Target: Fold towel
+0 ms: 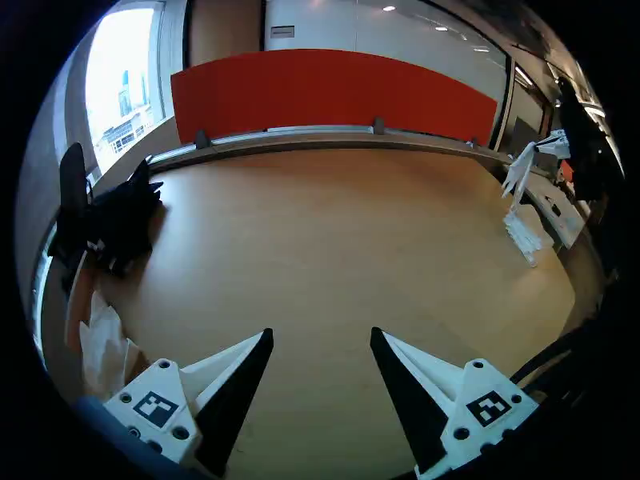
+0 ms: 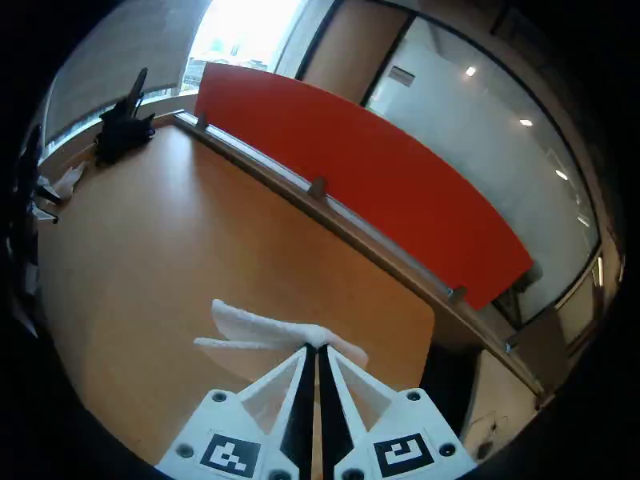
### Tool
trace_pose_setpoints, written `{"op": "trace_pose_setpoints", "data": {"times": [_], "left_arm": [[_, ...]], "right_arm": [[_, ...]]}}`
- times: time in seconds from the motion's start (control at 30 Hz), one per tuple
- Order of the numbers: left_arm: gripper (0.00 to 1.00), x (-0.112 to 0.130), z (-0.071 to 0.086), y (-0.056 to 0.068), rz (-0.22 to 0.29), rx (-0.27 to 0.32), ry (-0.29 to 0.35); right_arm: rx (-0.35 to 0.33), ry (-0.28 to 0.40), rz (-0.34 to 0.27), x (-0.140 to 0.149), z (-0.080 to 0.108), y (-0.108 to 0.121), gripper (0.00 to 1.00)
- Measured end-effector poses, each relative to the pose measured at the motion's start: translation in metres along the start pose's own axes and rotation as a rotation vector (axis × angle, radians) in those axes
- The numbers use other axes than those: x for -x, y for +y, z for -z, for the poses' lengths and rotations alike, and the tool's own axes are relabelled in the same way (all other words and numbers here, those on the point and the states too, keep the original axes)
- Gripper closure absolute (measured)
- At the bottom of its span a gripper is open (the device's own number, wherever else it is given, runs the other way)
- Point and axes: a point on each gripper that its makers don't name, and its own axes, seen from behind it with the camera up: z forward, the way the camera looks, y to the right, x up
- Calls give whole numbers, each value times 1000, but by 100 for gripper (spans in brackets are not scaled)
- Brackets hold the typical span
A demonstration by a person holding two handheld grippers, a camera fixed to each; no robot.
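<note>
Towel [image 2: 272, 332] first: it's white, bunched, and caught at the tips of your right gripper [image 2: 318, 348]. The fingers are pressed almost together, with the cloth pinched between them. From the tips it fans out to the left over the wooden table [image 2: 160, 240], near the table's right-hand corner; I can't tell whether the loose end touches the wood.

Your left gripper [image 1: 320, 332] has its fingers spread wide with nothing between them, and it hovers over a bare stretch of the tabletop.

Now the surroundings. A red partition [image 1: 336, 88] runs along the far edge of the table on a grey rail, with a glass wall behind it. At the far left corner there's a heap of black items [image 1: 120, 216] beside a dark chair back [image 1: 72, 192], under a bright window [image 1: 120, 88]. Closer to you on that left edge lies something white and crumpled [image 1: 100, 344]. At the right rim in the left gripper view there is a small stack of white pieces [image 1: 524, 236], too small to make out. The middle of the table in front of you has open wood.
</note>
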Motion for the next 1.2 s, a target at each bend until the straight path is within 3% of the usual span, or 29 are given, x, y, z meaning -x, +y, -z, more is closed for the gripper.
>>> {"op": "trace_pose_setpoints", "data": {"times": [0.3,0.63,1.2], "left_arm": [[10,0,-2,2,-11,-11,-8],[10,-7,-3,4,-32,-16,-4],[10,-9,-1,12,-61,-5,-7]], "right_arm": [[8,-24,-15,14,-4,13,96],[21,-47,-30,36,4,22,96],[44,-147,-135,132,40,20,96]]}}
